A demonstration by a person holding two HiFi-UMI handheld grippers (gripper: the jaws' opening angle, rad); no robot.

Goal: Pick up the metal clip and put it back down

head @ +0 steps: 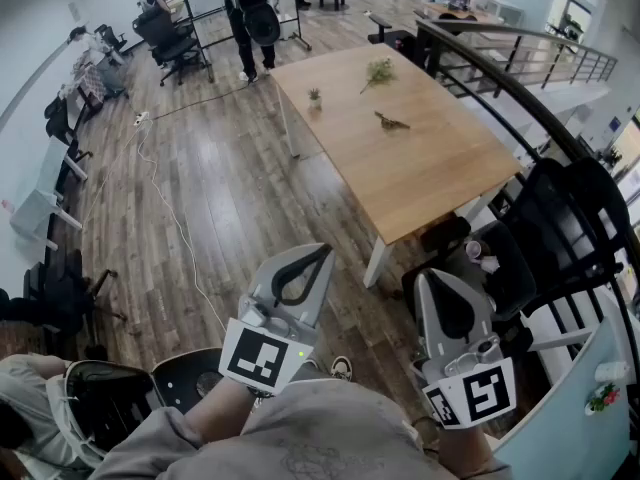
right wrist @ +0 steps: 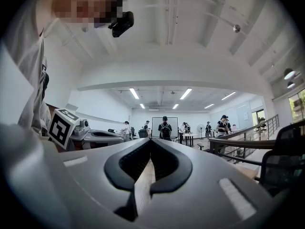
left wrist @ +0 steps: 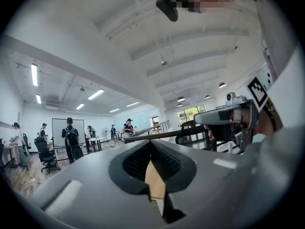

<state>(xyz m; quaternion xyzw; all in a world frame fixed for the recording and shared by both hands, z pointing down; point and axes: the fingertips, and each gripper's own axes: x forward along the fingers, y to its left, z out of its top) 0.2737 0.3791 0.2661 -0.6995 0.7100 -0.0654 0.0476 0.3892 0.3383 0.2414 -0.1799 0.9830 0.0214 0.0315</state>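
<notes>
A long wooden table [head: 430,178] stands ahead of me on the wood floor. Near its middle lies a small dark thing that looks like the metal clip [head: 392,121]. My left gripper [head: 322,255] is held close to my body, well short of the table, jaws shut and empty. My right gripper [head: 430,280] sits beside it at the right, also shut with nothing in it. In the left gripper view the left gripper [left wrist: 151,144] points up and level into the room, with the right gripper [left wrist: 228,118] beside it. The right gripper view shows the right gripper [right wrist: 151,157] closed and the left gripper [right wrist: 95,137] at its left.
A green sprig [head: 379,69] and a small plant piece [head: 314,95] lie on the table's far half. A black office chair [head: 560,238] and a stair railing [head: 520,78] are at the right. A white cable [head: 170,218] runs over the floor. Several people [head: 248,18] stand far back.
</notes>
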